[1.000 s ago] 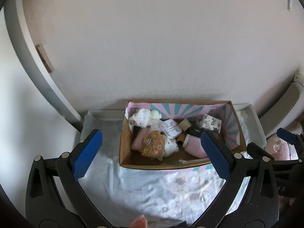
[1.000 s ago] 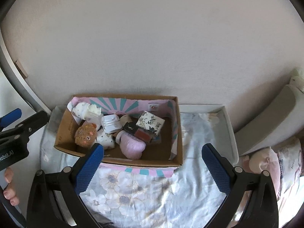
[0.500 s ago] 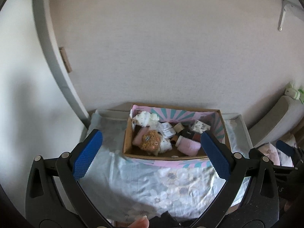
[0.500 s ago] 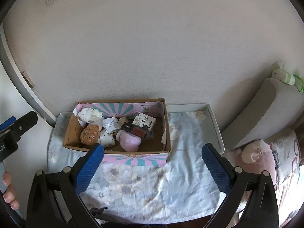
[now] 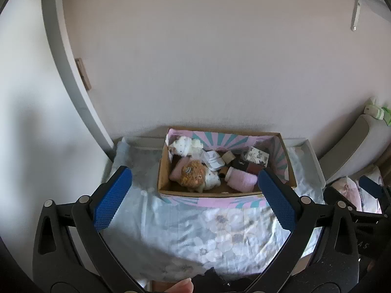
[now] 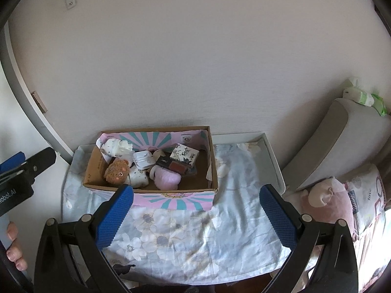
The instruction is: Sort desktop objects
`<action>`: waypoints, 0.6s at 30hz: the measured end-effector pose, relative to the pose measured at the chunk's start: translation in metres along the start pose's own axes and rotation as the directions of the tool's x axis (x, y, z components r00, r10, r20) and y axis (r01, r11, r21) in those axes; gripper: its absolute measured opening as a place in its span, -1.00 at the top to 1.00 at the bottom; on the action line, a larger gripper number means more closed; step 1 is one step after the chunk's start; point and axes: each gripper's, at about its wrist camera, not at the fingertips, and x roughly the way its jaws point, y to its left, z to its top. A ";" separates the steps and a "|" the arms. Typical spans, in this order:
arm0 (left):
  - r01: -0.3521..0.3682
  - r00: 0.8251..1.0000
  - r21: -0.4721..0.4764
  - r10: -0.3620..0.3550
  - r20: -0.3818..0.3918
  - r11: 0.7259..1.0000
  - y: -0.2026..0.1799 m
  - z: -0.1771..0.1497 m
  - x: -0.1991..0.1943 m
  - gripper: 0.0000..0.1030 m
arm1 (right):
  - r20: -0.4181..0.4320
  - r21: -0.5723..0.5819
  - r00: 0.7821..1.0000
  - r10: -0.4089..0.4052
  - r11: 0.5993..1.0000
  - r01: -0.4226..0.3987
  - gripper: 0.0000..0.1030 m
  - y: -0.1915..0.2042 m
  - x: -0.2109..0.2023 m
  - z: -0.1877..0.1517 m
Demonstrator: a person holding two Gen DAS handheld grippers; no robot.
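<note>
A cardboard box [image 5: 220,193] with a pink and teal lining sits at the back of a small table with a floral cloth [image 5: 220,232]. In it lie a brown plush toy [image 5: 193,175], a pink knitted roll [image 5: 242,179], white plush toys [image 5: 185,144], a white charger [image 6: 144,158], a floral white box [image 6: 184,155] and dark cases [image 6: 171,163]. The box also shows in the right wrist view [image 6: 171,199]. My left gripper [image 5: 195,201] and right gripper [image 6: 196,216] are both open and empty, held back over the table's front part.
A white wall stands behind the table. A grey cushioned headboard [image 6: 334,141] and a pink plush toy [image 6: 325,197] on bedding lie to the right. A grey arched frame [image 5: 73,85] stands to the left. The table has a raised white rim [image 6: 273,161].
Both grippers have pulled back and up from the box, so the table and box look smaller. Both stay open and empty.
</note>
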 end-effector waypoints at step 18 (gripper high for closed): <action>-0.015 1.000 -0.021 0.016 0.011 1.000 0.002 -0.001 0.000 -0.99 | 0.004 0.002 1.000 -0.001 1.000 0.001 -0.99 0.005 -0.001 0.000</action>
